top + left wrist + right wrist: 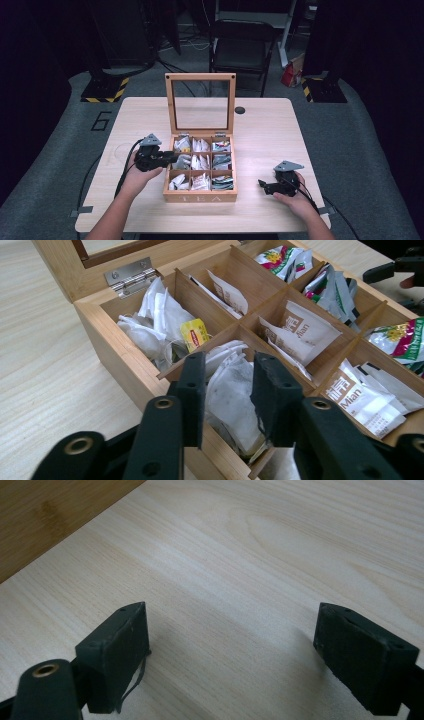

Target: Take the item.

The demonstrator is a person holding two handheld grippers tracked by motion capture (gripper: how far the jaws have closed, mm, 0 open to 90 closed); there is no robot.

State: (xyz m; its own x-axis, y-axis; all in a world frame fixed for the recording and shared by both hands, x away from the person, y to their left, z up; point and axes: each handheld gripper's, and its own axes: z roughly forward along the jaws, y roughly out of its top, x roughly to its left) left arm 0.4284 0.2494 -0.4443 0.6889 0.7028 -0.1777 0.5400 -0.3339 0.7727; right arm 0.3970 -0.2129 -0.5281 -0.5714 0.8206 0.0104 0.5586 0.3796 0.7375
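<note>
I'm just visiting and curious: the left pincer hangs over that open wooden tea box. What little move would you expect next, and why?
Probably the left gripper closes on the white paper tea bag between its jaws. They straddle it in the middle-left compartment of the open wooden tea box with a gap on each side. The right gripper rests wide open over the pale wooden table, holding nothing.

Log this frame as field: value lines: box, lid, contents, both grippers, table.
box: wooden tea box, nine compartments, on table
lid: open, upright, glass pane
contents: tea bags and sachets in the compartments
left gripper: over the box's left middle compartment, jaws partly closed around a white tea bag; grip itself unclear
right gripper: open, holding nothing, over bare table right of the box
</note>
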